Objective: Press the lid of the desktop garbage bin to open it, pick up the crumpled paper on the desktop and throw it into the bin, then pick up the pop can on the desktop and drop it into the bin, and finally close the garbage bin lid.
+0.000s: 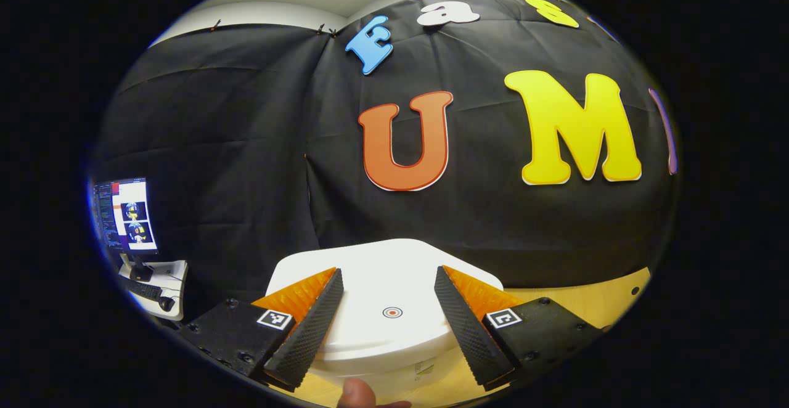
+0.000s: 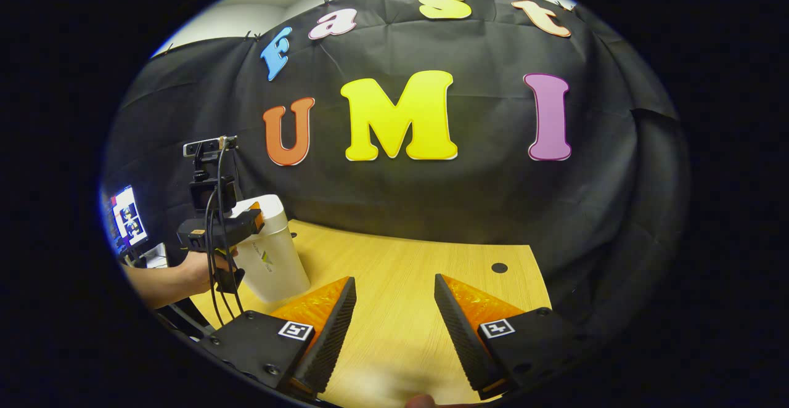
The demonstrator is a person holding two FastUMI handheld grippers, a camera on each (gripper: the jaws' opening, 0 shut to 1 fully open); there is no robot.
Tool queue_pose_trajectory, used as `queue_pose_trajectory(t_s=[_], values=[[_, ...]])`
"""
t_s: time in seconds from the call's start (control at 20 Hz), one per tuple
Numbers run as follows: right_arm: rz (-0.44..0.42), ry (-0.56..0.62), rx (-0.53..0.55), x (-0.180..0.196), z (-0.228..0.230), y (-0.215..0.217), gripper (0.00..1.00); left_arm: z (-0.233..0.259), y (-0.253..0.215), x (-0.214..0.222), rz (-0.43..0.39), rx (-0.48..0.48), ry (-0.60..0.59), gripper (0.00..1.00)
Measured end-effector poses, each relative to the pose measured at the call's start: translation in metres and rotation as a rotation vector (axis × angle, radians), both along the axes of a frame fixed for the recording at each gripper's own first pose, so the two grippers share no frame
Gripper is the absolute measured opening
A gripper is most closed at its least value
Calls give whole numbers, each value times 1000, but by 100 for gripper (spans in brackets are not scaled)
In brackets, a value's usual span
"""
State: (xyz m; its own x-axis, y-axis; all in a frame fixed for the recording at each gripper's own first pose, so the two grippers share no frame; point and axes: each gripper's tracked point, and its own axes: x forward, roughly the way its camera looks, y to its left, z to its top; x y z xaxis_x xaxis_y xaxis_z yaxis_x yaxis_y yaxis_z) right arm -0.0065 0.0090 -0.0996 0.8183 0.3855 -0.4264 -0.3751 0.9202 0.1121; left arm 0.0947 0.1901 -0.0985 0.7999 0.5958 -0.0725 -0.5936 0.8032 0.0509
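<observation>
The white garbage bin (image 1: 382, 297) stands right in front of my left gripper (image 1: 388, 269), its lid closed, with a small round target mark (image 1: 392, 312) on the lid top. My left gripper is open and hovers over the lid, one finger on each side of the mark. In the right gripper view the bin (image 2: 271, 254) stands at the left of the wooden table (image 2: 400, 285), with the left gripper (image 2: 246, 220) held by a hand above it. My right gripper (image 2: 394, 278) is open over bare table with nothing between its fingers.
A monitor (image 1: 126, 216) with a keyboard sits on a small side desk beyond the table's left end. The black cloth wall closes off the back. A small dark hole (image 2: 499, 267) marks the table near its far right corner.
</observation>
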Motion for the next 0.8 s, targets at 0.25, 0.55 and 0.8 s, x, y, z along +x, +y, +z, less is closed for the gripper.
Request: queue_pose_trajectory(t_s=[0.25, 0.55, 0.8], values=[[-47, -102, -16, 9, 20, 9, 83, 37, -33, 2, -193, 45, -71, 97], [-144, -212, -12, 12, 47, 19, 83, 56, -105, -33, -458, 37, -72, 98], [-208, -277, -4, 8, 63, 26, 82, 87, -160, -70, -638, -1, -121, 97]])
